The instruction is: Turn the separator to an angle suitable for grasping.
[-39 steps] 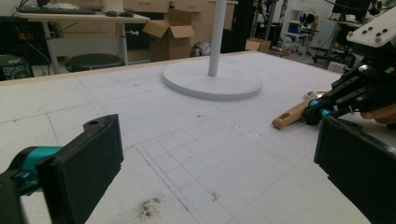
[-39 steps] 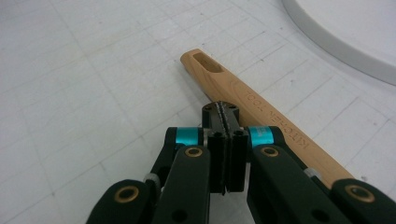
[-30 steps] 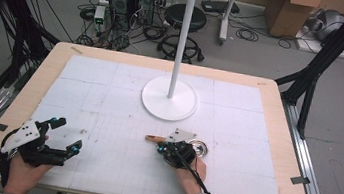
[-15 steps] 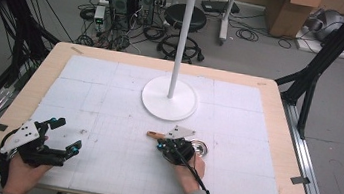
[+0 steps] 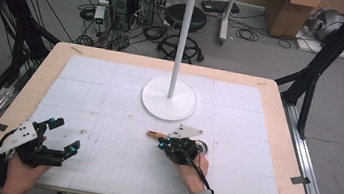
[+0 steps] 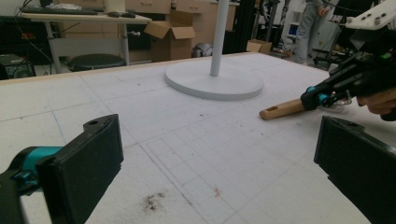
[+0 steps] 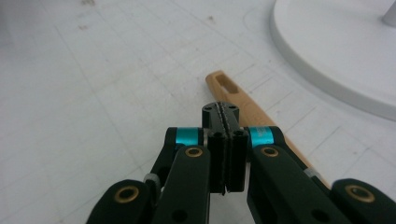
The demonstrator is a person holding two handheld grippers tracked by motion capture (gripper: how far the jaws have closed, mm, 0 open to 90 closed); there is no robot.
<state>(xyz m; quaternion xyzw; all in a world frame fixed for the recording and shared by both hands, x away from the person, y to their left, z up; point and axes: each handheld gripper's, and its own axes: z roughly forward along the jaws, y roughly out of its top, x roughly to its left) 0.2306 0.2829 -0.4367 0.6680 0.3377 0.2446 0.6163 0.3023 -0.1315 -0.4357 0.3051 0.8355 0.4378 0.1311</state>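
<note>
Pickup stage near the stand [image 5: 169, 98] — right gripper [image 7: 224, 122] jaws together over the handle [image 7: 243, 105], left gripper [image 6: 219, 161] jaws apart — opening needed before grasping.

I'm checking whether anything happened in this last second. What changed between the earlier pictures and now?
Nothing visibly changed. The right gripper sits shut above the wooden handle, the left gripper rests open near the table's corner, and the white stand is where it was.
</note>
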